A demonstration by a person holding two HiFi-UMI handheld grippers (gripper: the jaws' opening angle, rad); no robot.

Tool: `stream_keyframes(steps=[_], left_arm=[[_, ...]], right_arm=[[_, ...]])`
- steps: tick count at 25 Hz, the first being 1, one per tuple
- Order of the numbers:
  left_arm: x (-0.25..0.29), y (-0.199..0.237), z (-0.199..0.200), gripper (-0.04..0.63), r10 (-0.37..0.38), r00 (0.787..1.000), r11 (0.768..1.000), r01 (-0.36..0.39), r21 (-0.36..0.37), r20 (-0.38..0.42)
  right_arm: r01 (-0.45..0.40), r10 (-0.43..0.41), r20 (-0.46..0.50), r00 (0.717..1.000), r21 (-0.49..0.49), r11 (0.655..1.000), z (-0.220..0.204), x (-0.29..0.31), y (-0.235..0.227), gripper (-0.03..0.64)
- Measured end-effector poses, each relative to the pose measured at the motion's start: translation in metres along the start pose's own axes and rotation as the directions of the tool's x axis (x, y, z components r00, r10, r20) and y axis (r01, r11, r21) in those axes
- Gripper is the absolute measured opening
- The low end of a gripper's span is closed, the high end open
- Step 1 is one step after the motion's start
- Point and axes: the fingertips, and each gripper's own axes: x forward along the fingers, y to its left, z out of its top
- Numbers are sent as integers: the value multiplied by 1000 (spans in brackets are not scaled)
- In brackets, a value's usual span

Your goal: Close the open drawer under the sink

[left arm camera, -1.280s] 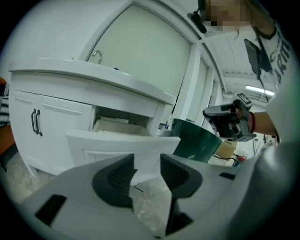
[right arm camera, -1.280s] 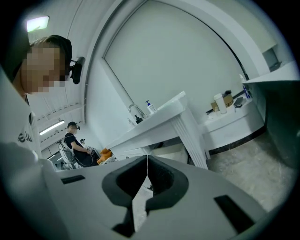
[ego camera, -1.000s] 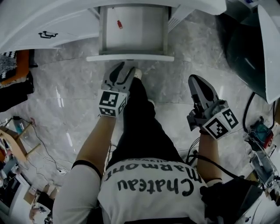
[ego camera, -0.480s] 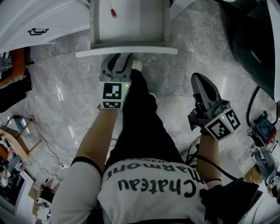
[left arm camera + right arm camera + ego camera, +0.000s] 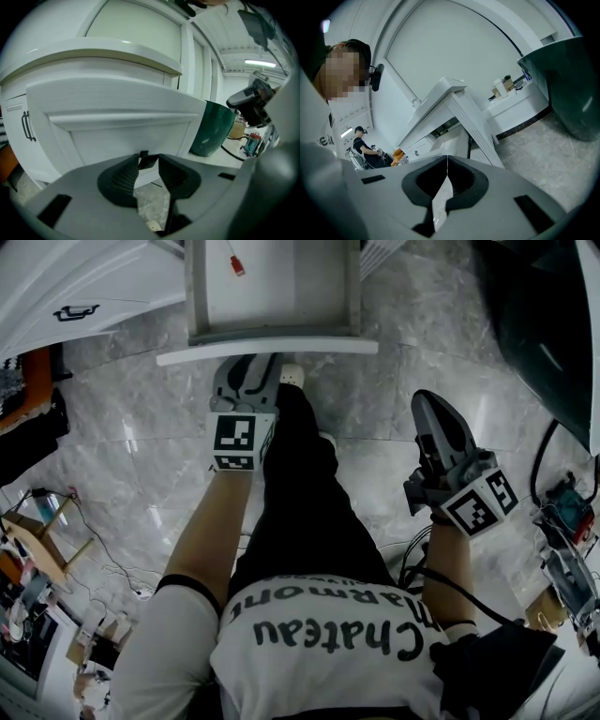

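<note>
The white drawer (image 5: 272, 287) stands pulled out from the cabinet, its front panel (image 5: 267, 349) toward me. A small red item (image 5: 237, 266) lies inside. My left gripper (image 5: 248, 364) points at the panel's lower edge, tips just short of it. In the left gripper view the drawer front (image 5: 117, 122) fills the frame. The jaws of my left gripper (image 5: 149, 160) are closing, with a small dark piece at the panel's underside between the tips, not pressed. My right gripper (image 5: 429, 401) hangs over the floor to the right, shut and empty, tips together (image 5: 446, 158).
A dark green tub (image 5: 534, 324) stands right of the drawer. A cabinet door with a black handle (image 5: 78, 311) is at the left. My leg and white shoe (image 5: 292, 377) are under the drawer front. Cables (image 5: 553, 521) lie at the right; a person (image 5: 363, 145) is far off.
My left gripper has edged in under the drawer front and rolled a little, and its jaws have narrowed. The right gripper has sunk slightly and stays shut.
</note>
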Motion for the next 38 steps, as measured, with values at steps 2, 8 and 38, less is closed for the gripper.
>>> stream_keyframes(steps=[2, 8, 38], left_arm=[[3, 2, 3, 132, -1, 1000, 1000, 1, -7, 4], [10, 8, 8, 132, -3, 1000, 1000, 3, -23, -2], [53, 32, 43, 132, -2, 999, 998, 0, -61, -39]], right_arm=[[-1, 1, 3, 1000, 1, 1000, 2, 1, 0, 12], [8, -8, 6, 1000, 9, 1000, 9, 7, -1, 12], [-8, 7, 25, 1000, 39, 999, 66, 44, -1, 12]])
